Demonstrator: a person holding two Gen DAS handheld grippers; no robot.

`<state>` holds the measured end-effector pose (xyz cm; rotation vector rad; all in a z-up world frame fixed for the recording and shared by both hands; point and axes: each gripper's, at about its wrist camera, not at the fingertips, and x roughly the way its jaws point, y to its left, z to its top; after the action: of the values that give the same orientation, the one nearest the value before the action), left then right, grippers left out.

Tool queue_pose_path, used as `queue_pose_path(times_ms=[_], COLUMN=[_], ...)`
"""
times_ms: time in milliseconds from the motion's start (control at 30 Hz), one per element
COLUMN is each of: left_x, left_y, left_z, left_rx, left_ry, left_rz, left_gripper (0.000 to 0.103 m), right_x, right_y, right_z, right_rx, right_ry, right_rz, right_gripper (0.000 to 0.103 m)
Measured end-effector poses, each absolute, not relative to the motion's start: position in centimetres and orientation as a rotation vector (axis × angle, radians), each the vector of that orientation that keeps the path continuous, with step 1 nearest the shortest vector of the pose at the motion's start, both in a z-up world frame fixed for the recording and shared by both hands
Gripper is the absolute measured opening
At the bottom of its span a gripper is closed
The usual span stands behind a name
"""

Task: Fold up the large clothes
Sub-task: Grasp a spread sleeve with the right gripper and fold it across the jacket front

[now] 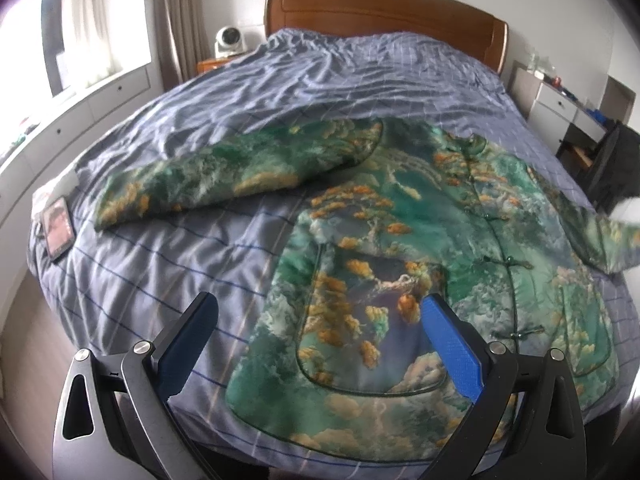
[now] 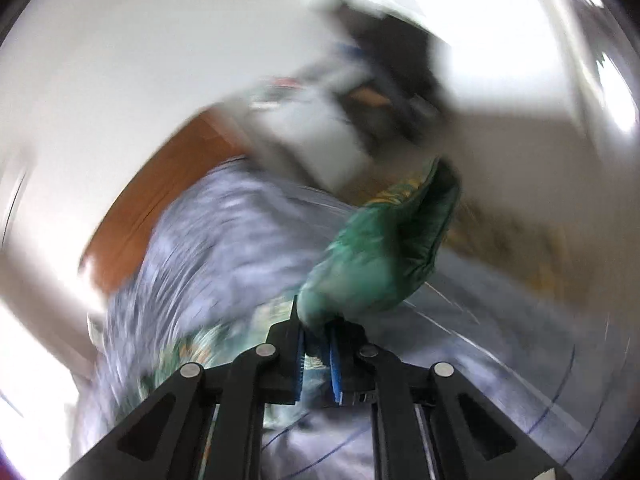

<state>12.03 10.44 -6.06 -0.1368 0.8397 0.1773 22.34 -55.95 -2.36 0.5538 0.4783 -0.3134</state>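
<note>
left gripper (image 1: pixel 320 312) hovers over the near edge of the bed (image 1: pixel 168 280), its blue-padded jaws spread wide with nothing between them. off to its far left a phone (image 1: pixel 60 228) lies on the bedspread by the mattress edge, and farther left a white drawer unit (image 1: pixel 80 116) runs under the window. ahead and to the left of this gripper the jacket's (image 1: pixel 400 240) left sleeve (image 1: pixel 200 184) stretches out flat across the striped cover. the jacket, a green padded one with orange and cloud prints, lies face up directly ahead, its hem just under the right-hand jaw and its row of knot buttons (image 1: pixel 508 260) running away on the right. beyond it stands the wooden headboard (image 1: pixel 380 4); a fan (image 1: pixel 228 40) sits on a nightstand at the bed's far left corner. to the far right the other sleeve lifts off the bed.

right gripper (image 2: pixel 318 344) is clenched on that sleeve end (image 2: pixel 384 248), green cloth pinched between the blue pads and the cuff standing up just ahead of the jaws. everything behind is smeared by motion blur: bedspread to the left, headboard beyond it.
</note>
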Motion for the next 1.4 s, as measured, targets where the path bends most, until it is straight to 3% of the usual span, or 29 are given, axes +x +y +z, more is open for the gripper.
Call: queue_pose_path(times_ms=[100, 233, 533, 700, 767, 833, 867, 1233, 1400], left_x=[12.1, 11.8, 10.5, 10.4, 10.6, 10.8, 10.9, 12.7, 16.0], left_y=[9.8, 9.1, 9.9, 9.6, 9.3, 9.0, 8.8, 6.2, 4.7], left_z=[-6.3, -6.3, -7.3, -7.9, -8.1, -8.2, -8.2, -7.7, -6.3], left_rx=[-0.147, -0.128, -0.153, -0.128, -0.128, -0.128, -0.123, -0.094, -0.325], left_ry=[0.839, 0.838, 0.851, 0.86, 0.867, 0.872, 0.874, 0.894, 0.959], left_rz=[0.157, 0.144, 0.159, 0.162, 0.155, 0.146, 0.139, 0.039, -0.268], left_gripper=[0.101, 0.101, 0.101, 0.101, 0.101, 0.101, 0.101, 0.101, 0.101], right_x=[22.9, 23.1, 23.6, 21.1, 20.8, 19.7, 19.1, 14.5, 13.8], right_y=[-47.5, -37.5, -24.7, -22.7, -21.9, -21.7, -21.6, -23.6, -27.0], right_z=[1.9, 2.8, -5.5, -9.3, -10.5, -10.7, -10.8, -10.2, -9.0], right_rx=[0.246, 0.01, -0.259, -0.341, -0.367, -0.376, -0.382, -0.334, -0.188], right_ry=[0.456, 0.464, 0.631, 0.737, 0.764, 0.779, 0.778, 0.779, 0.776], right_rz=[-0.148, 0.054, 0.271, 0.276, 0.289, 0.324, 0.334, 0.28, 0.179], right_gripper=[0.01, 0.01, 0.009, 0.015, 0.031, 0.053, 0.056, 0.058, 0.058])
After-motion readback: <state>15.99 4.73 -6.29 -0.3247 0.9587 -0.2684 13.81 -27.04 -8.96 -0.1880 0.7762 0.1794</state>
